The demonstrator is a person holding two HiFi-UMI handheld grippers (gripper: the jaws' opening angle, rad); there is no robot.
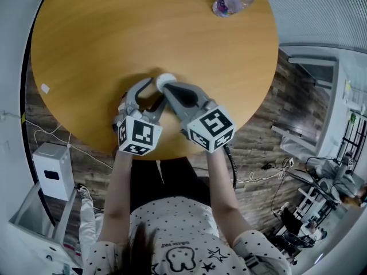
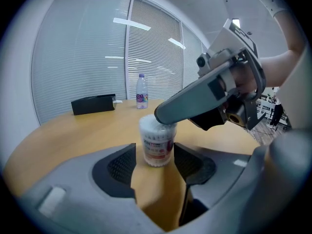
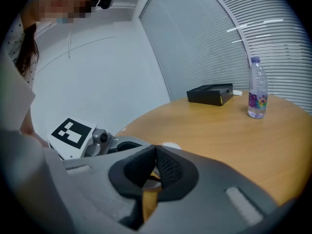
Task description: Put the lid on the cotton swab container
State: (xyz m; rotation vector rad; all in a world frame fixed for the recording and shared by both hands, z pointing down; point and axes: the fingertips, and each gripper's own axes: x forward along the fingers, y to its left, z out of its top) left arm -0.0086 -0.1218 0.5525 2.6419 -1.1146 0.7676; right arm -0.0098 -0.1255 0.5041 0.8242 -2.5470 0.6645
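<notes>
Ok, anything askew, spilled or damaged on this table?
Nothing stands out. The cotton swab container stands upright between the open jaws of the left tool, the shut right tool at its top; the water bottle is upright too.

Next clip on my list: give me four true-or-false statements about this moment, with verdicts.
1. The water bottle stands upright on the table. True.
2. The right gripper has its jaws wide apart. False: the right gripper is shut.
3. The cotton swab container stands between the jaws of the left gripper. True.
4. The black box touches the cotton swab container. False: the black box sits far across the table, near the water bottle.
</notes>
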